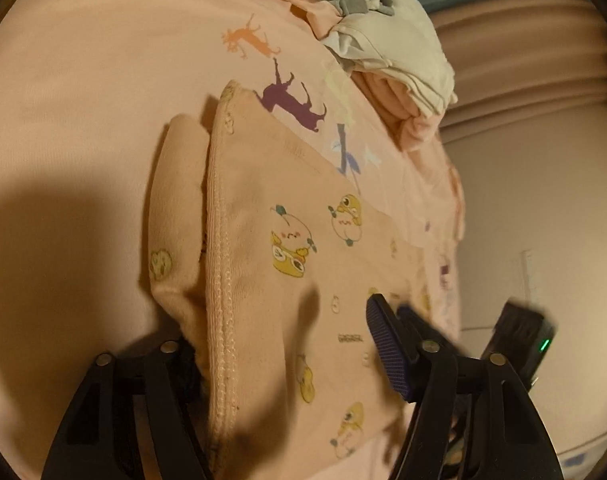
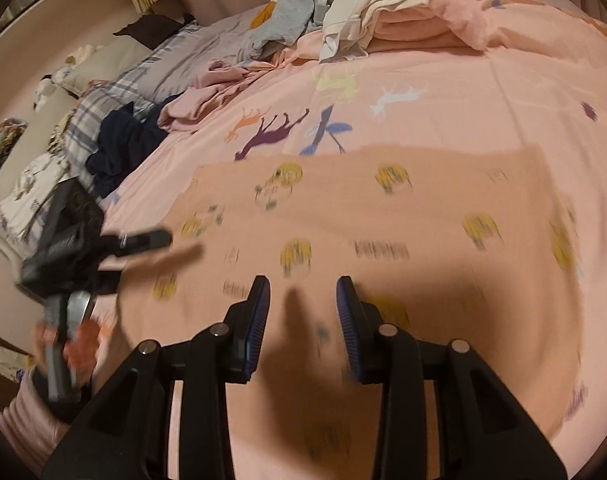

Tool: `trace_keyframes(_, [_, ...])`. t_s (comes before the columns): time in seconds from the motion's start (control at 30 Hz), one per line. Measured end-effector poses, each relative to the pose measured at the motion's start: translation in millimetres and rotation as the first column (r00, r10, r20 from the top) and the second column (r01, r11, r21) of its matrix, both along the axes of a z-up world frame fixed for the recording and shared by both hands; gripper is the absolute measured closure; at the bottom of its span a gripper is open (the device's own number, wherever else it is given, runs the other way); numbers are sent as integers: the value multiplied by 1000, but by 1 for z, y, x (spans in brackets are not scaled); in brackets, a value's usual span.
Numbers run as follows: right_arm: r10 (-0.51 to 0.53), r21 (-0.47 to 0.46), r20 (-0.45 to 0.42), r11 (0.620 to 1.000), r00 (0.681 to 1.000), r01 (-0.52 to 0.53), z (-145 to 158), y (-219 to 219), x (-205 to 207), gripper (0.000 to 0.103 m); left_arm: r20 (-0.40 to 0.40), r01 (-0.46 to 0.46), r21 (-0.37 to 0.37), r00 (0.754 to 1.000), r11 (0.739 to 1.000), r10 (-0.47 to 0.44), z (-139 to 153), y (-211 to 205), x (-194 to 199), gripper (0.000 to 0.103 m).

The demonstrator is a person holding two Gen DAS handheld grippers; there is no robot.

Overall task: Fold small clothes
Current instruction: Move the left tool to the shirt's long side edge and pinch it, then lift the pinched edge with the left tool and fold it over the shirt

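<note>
Left gripper [image 1: 287,344] — jaws apart, the peach printed garment [image 1: 303,248] lying between them, pads not visibly pressing. Right gripper [image 2: 303,320] — jaws partly apart above the same garment, lower centre. Garment spread on the pink bed sheet [image 2: 483,92]; clothes pile [image 2: 383,4] at top.

Peach cartoon-print garment [image 2: 363,216] flat on bedsheet [image 2: 483,92]

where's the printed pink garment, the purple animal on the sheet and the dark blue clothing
printed pink garment [image 1: 303,248]: left wrist view, front panel by the cartoon prints
purple animal [image 1: 291,102]: left wrist view, its body
dark blue clothing [image 2: 123,146]: right wrist view, middle of the crumpled heap
</note>
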State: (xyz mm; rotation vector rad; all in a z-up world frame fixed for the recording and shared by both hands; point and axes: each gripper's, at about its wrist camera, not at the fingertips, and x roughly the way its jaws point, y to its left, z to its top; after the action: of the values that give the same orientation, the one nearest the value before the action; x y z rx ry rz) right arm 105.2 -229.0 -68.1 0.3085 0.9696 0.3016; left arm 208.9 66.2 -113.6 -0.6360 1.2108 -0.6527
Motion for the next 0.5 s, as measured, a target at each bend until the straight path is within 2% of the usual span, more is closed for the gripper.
trace_keyframes(0.03, [1, -22, 6, 1000, 1000, -1, 0, 5, 12, 70, 16, 2, 59, 1000, 998, -3, 2, -2, -2, 55])
trace_keyframes(0.07, [-2, -33, 9, 999, 1000, 2, 0, 9, 20, 72, 28, 4, 111, 1000, 994, -7, 3, -3, -4, 70])
trace_keyframes(0.1, [-2, -44, 5, 999, 1000, 2, -1, 13, 30, 77, 37, 6, 136, 999, 991, -12, 2, -2, -6, 81])
trace_keyframes(0.3, [-29, -135, -73, 991, 997, 19, -23, 25, 73, 94, 56, 11, 175, 998, 984, -21, -1, -1, -9, 81])
trace_keyframes(0.43, [-24, -153, -80, 988, 996, 12, -17, 25, 67, 94, 37, 8, 167, 999, 986, -15, -2, 1, -7, 81])
trace_keyframes(0.5, [-3, -151, -62, 989, 998, -6, -8, 26, 54, 91, 38, 9, 168, 999, 986, -16, -2, 0, -7, 81])
